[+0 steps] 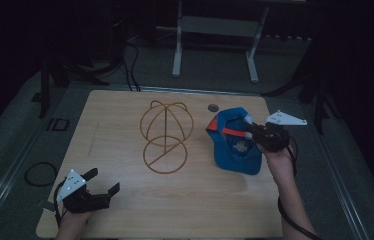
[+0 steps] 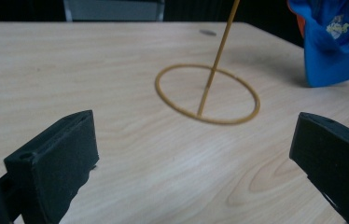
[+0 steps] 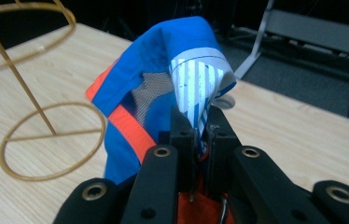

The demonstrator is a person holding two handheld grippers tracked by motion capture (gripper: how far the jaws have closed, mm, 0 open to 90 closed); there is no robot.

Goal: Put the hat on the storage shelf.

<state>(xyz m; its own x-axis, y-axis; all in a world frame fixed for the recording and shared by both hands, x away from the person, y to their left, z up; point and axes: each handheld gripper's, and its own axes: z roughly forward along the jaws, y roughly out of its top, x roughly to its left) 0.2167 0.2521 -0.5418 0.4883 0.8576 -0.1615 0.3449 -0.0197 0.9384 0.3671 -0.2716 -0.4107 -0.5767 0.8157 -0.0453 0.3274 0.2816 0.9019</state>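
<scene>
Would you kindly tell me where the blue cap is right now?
In the high view the blue cap hangs at the table's right side, pinched in the right claw, just right of the wire hat stand.

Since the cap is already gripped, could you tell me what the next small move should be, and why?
Probably carry the blue cap leftward, toward the domed top of the gold wire stand. The right tongs are clamped on the cap's edge and it hangs beside the stand, not on it. The left tongs are open and idle near the table's front edge.
</scene>
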